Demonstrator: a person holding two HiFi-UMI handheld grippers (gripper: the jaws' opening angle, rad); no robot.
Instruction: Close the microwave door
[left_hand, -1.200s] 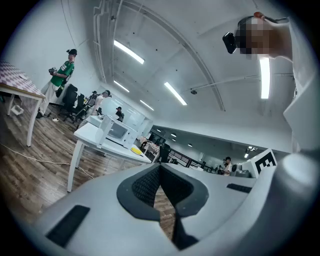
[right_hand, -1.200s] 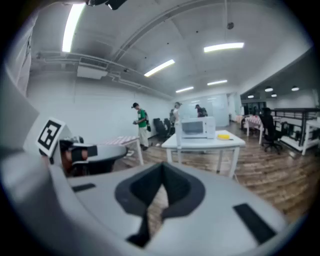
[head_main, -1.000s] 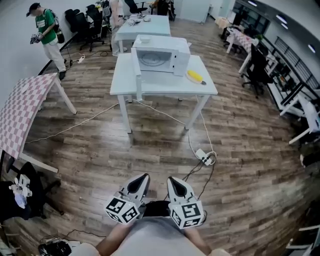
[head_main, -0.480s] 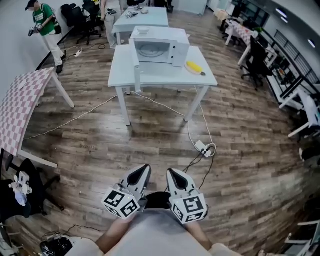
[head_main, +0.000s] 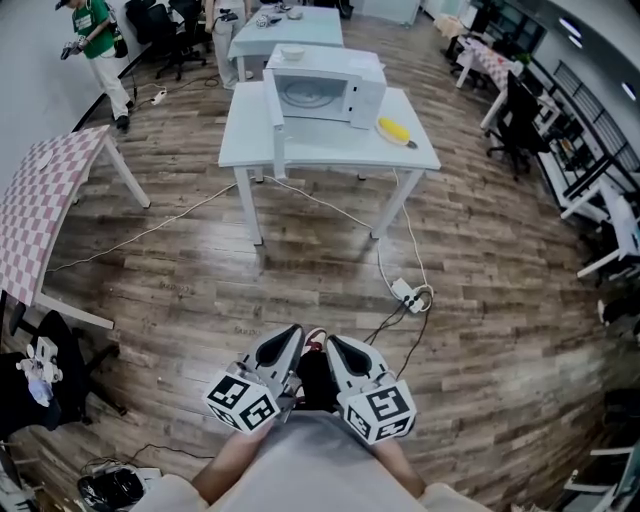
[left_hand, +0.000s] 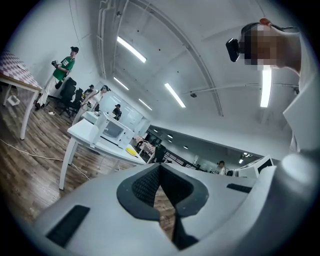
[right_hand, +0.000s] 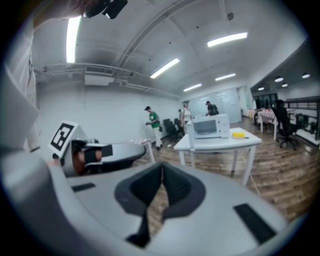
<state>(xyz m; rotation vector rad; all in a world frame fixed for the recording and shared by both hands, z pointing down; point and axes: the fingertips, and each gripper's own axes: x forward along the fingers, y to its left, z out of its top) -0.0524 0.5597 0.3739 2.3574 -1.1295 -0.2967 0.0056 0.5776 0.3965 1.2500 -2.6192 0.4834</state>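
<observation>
My left gripper (head_main: 283, 345) and right gripper (head_main: 340, 350) both have fingers (left_hand: 145, 187) pressed together on nothing, well apart from the microwave (head_main: 325, 92) with its open door (head_main: 272, 110) on the desk (head_main: 330, 152).

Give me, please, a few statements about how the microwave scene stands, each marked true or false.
1. The microwave door stands open. True.
2. The left gripper touches the door. False: it is held near the person's body, far from the table.
3. A yellow object lies on the table beside the microwave. True.
4. The right gripper holds a cup. False: its fingers are shut on nothing.
</observation>
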